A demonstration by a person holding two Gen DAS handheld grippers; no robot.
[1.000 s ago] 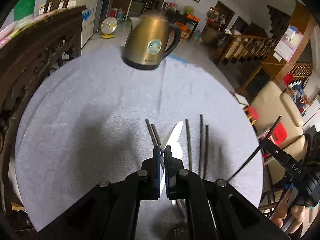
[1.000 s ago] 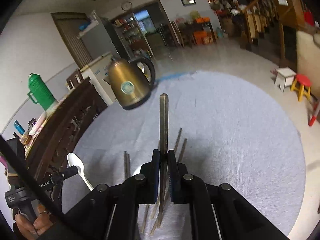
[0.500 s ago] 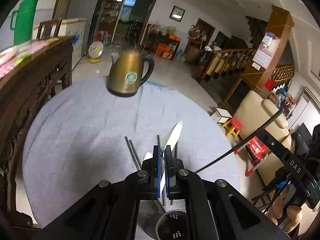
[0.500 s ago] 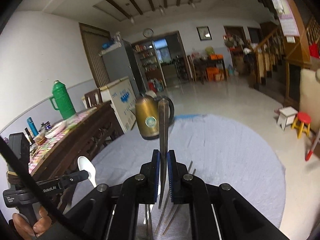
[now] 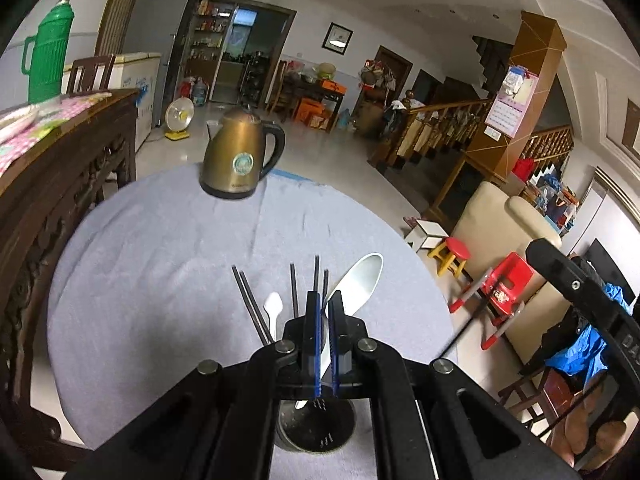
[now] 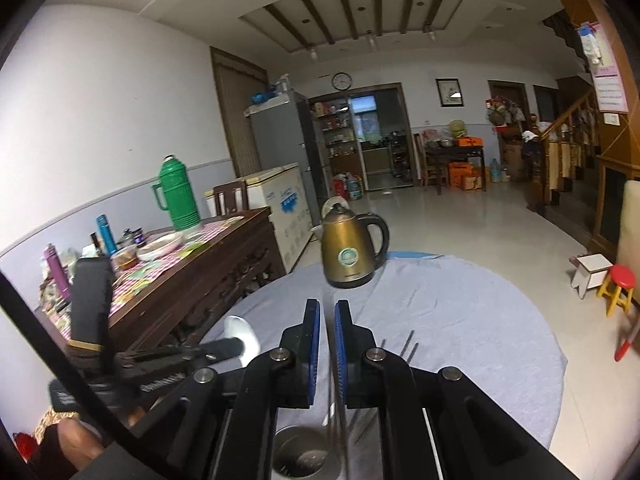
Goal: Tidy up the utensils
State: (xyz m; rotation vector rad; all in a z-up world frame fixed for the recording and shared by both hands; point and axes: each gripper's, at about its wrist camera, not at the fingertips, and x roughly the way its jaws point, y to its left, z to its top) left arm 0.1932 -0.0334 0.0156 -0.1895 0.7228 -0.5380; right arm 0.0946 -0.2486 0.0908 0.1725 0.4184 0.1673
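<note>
My left gripper (image 5: 327, 300) is shut on a white spoon (image 5: 356, 280) and holds it above a metal utensil holder (image 5: 316, 432) at the table's near edge. Several dark chopsticks (image 5: 250, 300) and a small white spoon (image 5: 273, 308) lie on the grey tablecloth (image 5: 160, 248) ahead. My right gripper (image 6: 327, 308) has its fingers slightly apart with nothing between the tips; a blurred chopstick (image 6: 331, 408) hangs below them over the holder (image 6: 300, 456). The left gripper and its spoon (image 6: 240, 334) show at the left of the right wrist view.
A brass kettle (image 5: 240, 160) stands at the table's far edge. A dark carved wooden sideboard (image 5: 60, 168) with a green thermos (image 5: 48, 52) runs along the left. Chairs and stools (image 5: 456, 256) stand past the table's right edge.
Both grippers rose and drew back over the holder. The chopstick that stood up in my right gripper has slipped down out of the fingers. The left still holds the spoon.
</note>
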